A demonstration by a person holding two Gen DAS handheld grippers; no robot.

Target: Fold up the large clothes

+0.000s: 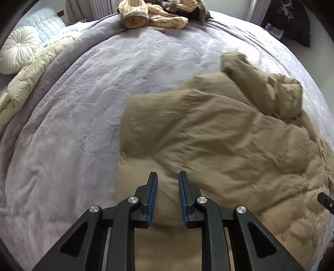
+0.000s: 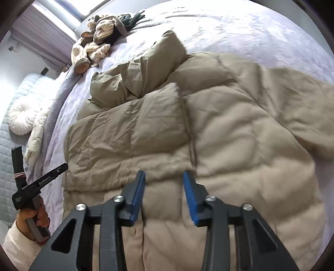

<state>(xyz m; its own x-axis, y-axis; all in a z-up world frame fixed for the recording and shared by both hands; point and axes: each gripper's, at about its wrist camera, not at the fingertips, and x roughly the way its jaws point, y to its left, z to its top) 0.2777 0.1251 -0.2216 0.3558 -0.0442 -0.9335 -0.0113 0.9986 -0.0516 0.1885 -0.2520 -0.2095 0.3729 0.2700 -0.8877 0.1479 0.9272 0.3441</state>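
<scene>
A tan puffer jacket [image 1: 219,133] lies spread on the lilac bedspread [image 1: 83,104], one sleeve bunched at its far side [image 1: 271,87]. My left gripper [image 1: 168,177] is open and empty, just above the jacket's near hem. In the right wrist view the same jacket [image 2: 229,135] fills the middle, with a side panel folded over [image 2: 129,129] and the crumpled sleeve [image 2: 135,79] beyond. My right gripper [image 2: 163,174] is open and empty above the jacket's near edge. The left gripper's body [image 2: 31,191], held by a hand, shows at the left edge.
A striped cream and dark pile of clothes [image 1: 156,14] lies at the far edge of the bed, also in the right wrist view [image 2: 100,39]. A round white cushion [image 1: 18,50] and a cream quilt [image 1: 31,79] lie at the headboard side. A dark garment [image 1: 288,20] hangs beyond the bed.
</scene>
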